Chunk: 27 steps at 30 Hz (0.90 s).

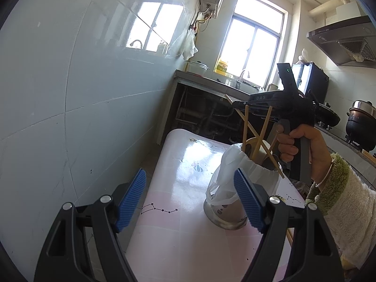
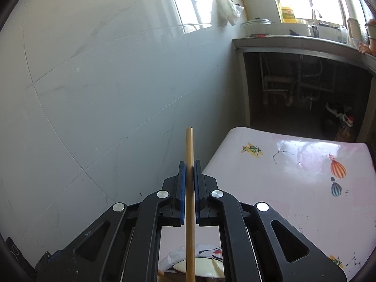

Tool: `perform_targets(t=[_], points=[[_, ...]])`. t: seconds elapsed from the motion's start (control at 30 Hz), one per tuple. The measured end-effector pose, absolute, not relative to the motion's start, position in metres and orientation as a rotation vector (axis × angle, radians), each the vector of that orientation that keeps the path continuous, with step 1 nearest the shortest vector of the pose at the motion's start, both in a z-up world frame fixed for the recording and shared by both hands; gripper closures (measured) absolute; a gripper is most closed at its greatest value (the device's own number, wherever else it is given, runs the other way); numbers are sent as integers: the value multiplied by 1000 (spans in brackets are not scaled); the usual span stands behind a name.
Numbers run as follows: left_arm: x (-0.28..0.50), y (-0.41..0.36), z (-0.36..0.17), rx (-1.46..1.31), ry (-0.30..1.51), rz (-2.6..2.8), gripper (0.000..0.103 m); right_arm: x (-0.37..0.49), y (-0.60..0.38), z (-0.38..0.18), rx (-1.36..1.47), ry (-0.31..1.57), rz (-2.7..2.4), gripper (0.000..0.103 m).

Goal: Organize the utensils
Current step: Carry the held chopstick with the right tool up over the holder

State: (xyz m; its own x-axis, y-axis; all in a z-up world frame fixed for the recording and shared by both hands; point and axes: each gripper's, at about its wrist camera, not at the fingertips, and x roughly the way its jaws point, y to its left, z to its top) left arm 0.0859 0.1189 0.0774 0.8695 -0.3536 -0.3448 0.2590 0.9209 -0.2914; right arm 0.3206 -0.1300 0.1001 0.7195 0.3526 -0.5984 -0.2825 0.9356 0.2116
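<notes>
Leftmost, a pale tiled wall [image 1: 77, 89] fills the left side of both views. Left tool [image 1: 190, 199]: blue pads set wide apart, nothing between them, hovering just beside the metal cup [image 1: 223, 213]. The cup stands upright on the counter [image 1: 178, 188], wrapped in a white plastic bag [image 1: 231, 171]. Contents: several wooden chopsticks [image 1: 257, 138] leaning at crossed angles, plus what looks like a wooden spoon handle; deeper contents not resolvable.

Right tool [image 2: 189, 174]: pads closed on a single chopstick [image 2: 189, 188], which runs upright between them, its end projecting beyond the tips. In the right wrist view the cup's mouth sits directly beneath this tool, and the chopstick's lower end drops toward it; whether it touches the bottom cannot be told. In the left wrist view a hand [image 1: 303, 145] with a fleecy sleeve grips that tool above the cup.

Counter surface: glossy pink covering printed with constellations and balloons [image 2: 338, 168]. Further right: a window [image 1: 253, 44], a sink shelf with faucet [image 1: 244, 72], then range hood [image 1: 345, 40] and dark pot [image 1: 360, 127].
</notes>
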Motion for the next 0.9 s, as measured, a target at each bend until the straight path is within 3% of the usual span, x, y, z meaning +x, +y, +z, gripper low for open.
perform_targets(t=[0.37,0.73,0.9], points=[[82,114,78,-242,406,-364,28,293,-134,113,126,700,392,98],[75,69,73,-181,414,-520,28,285,-138,165,115,551,370,98],[74,65,73,-176,416,-522,28,304,-125,162,80,528,345,99]])
